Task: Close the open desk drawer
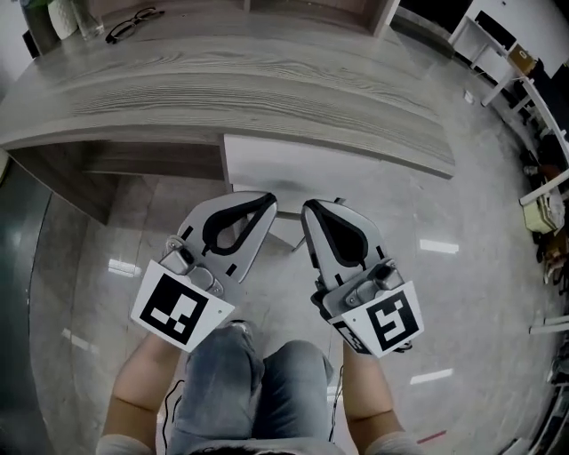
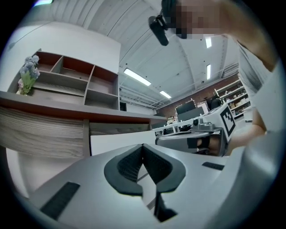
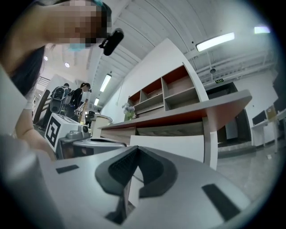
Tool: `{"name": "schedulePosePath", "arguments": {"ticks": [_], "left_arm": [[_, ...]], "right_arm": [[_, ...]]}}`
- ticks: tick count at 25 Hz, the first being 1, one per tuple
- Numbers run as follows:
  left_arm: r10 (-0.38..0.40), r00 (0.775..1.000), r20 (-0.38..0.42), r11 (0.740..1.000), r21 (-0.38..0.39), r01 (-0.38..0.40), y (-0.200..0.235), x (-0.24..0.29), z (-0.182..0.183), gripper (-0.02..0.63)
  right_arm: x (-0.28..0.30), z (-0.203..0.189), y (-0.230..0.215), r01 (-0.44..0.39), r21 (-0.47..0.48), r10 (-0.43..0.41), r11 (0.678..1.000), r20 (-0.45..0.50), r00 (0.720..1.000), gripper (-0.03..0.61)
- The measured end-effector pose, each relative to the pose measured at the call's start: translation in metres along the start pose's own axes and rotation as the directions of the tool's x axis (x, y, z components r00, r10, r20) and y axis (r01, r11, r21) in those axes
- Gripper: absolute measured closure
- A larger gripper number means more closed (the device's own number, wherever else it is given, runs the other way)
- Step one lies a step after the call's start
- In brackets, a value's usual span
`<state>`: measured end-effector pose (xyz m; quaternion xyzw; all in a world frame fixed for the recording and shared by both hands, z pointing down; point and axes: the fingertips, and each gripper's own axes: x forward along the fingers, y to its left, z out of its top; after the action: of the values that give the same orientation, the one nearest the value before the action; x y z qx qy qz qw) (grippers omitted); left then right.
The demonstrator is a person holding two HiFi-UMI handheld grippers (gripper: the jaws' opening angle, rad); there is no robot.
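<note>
Facing drawer [image 1: 293, 167], left hand-held gripper [image 1: 268, 201], right hand-held gripper [image 1: 308, 210] closed; overhead only, perhaps glasses [image 1: 133, 24].

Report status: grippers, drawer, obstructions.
Left gripper shut, empty; right gripper shut, empty. Both tips at the white drawer front, contact unclear. Nothing between grippers and drawer.

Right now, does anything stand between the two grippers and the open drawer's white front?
Nothing visible does. The left gripper and right gripper, both shut and empty, point straight at the white drawer front.
</note>
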<state>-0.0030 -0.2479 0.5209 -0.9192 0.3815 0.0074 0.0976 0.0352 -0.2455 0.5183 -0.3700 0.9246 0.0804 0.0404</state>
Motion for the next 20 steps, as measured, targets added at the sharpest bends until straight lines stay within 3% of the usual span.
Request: {"name": "schedulePosePath", "arguments": {"ticks": [5, 9, 15, 20], "left_arm": [[-0.039, 0.995, -0.095, 0.998, 0.044, 0.043, 0.008, 0.008, 0.013, 0.603], [-0.045, 0.993, -0.111, 0.999, -0.007, 0.045, 0.013, 0.017, 0.046, 0.603], [-0.052, 0.991, -0.122, 0.997, -0.065, 0.044, 0.020, 0.025, 0.123, 0.603], [-0.049, 0.993, -0.106, 0.997, -0.069, 0.042, 0.029, 0.032, 0.202, 0.603]], "right_arm": [[0.011, 0.020, -0.002, -0.010, 0.009, 0.010, 1.000, 0.006, 1.000, 0.571], [0.013, 0.052, -0.008, -0.025, 0.032, 0.025, 0.999, -0.021, 0.999, 0.571], [0.020, 0.126, -0.017, -0.035, 0.052, 0.039, 0.998, -0.078, 0.996, 0.571], [0.027, 0.206, -0.024, -0.048, 0.049, 0.052, 0.998, -0.087, 0.995, 0.571]]}}
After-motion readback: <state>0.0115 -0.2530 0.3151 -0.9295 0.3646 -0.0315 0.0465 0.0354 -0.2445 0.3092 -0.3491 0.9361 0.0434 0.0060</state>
